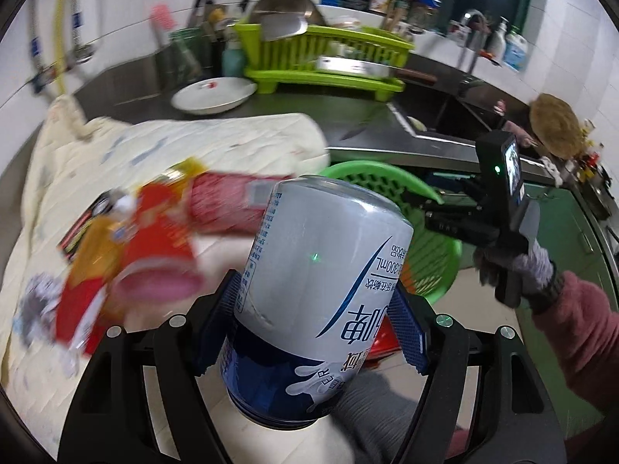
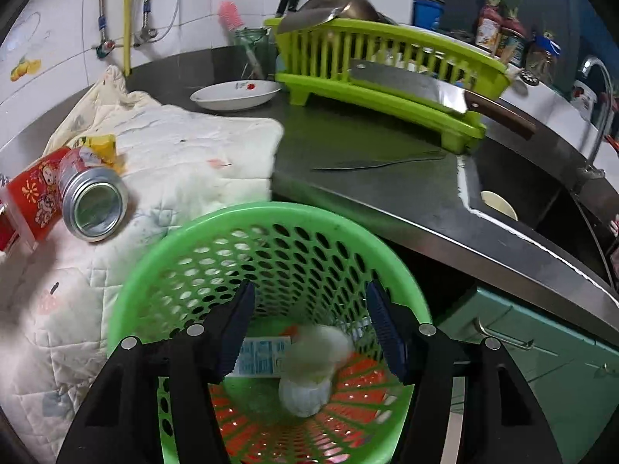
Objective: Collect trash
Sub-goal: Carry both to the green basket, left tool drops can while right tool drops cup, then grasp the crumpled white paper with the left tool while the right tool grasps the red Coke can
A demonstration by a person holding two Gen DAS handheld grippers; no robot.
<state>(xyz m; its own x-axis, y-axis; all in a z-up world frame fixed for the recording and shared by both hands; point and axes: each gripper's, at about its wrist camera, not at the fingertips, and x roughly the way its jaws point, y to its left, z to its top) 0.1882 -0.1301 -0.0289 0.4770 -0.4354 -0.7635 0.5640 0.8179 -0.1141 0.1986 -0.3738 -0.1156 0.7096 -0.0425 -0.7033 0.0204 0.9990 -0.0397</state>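
Note:
My left gripper (image 1: pixel 313 324) is shut on a silver and blue beer can (image 1: pixel 321 270), its blue pads (image 1: pixel 220 321) pressing both sides. Behind the can stands a green perforated basket (image 1: pixel 437 193). Blurred red and yellow wrappers (image 1: pixel 135 239) and a red can (image 1: pixel 232 205) lie on the quilted cloth at the left. My right gripper (image 2: pixel 309 328) hangs open above the basket (image 2: pixel 271 212). Below its jaws a blurred white paper cup (image 2: pixel 309 371) sits inside the basket beside a blue-and-white carton (image 2: pixel 263 355). The red can (image 2: pixel 93 201), a red wrapper (image 2: pixel 35 201) and a yellow wrapper (image 2: pixel 100 147) rest on the cloth (image 2: pixel 174 147).
On the steel counter are a lime dish rack (image 2: pixel 387 69) bearing a cleaver (image 2: pixel 410 85), a long knife (image 2: pixel 379 162) and a white plate (image 2: pixel 236 94). The sink (image 2: pixel 522 208) lies to the right. A gloved hand (image 1: pixel 518 270) holds the right gripper.

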